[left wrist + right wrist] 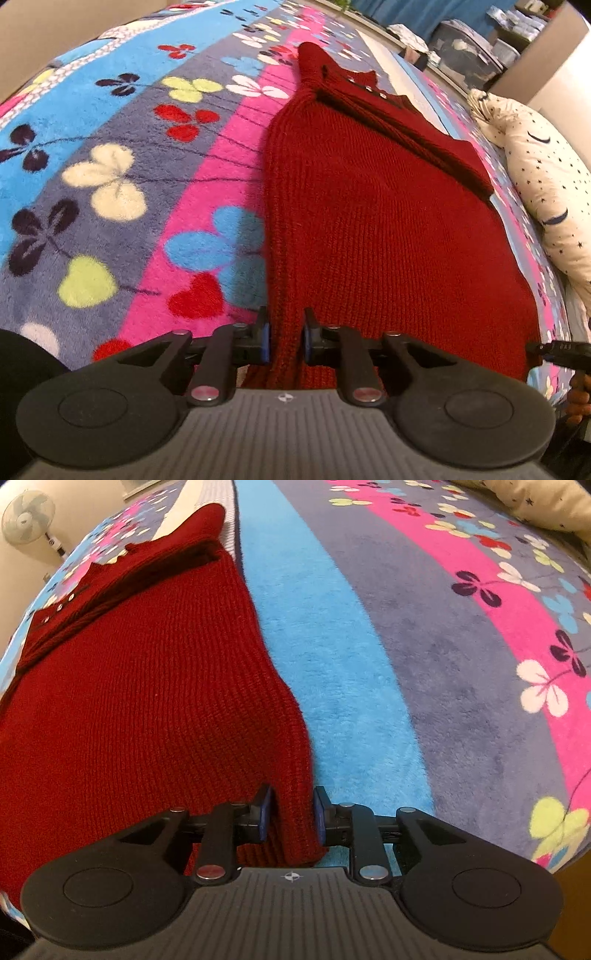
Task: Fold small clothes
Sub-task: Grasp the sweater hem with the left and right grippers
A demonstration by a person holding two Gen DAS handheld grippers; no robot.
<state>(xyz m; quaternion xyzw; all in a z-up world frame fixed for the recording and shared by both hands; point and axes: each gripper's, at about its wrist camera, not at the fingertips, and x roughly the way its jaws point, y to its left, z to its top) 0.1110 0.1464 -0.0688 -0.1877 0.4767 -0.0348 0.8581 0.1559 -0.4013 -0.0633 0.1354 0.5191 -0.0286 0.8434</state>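
A dark red knitted sweater [388, 229] lies spread flat on a bed covered by a fleece blanket [122, 177] striped in blue, grey and pink and printed with clover-like flowers, its body running away from both cameras toward the neck end. A sleeve [402, 129] is folded diagonally across the upper body, and a row of small metal studs [369, 88] shows near the neckline.

The left gripper [286, 339] has its fingers [263, 341] closed nearly together on the near left corner of the hem, with a narrow fold of red knit pinched between the blue pads. The right gripper [291, 818] does the same at the near right corner, its fingers [320, 819] pressed against a thicker bunch of the ribbed hem (the fabric fills the whole gap between the pads). Both grippers angle steeply down at the bed.

In the left wrist view the tip of the right gripper also appears at the far right edge, at the sweater's other corner. A cream pillow [546, 192] with small dark stars lies along the bed's right side, apart from the sweater, and storage boxes [469, 48] stand beyond the bed. In the right wrist view a standing fan [27, 520] is seen against the wall at upper left.
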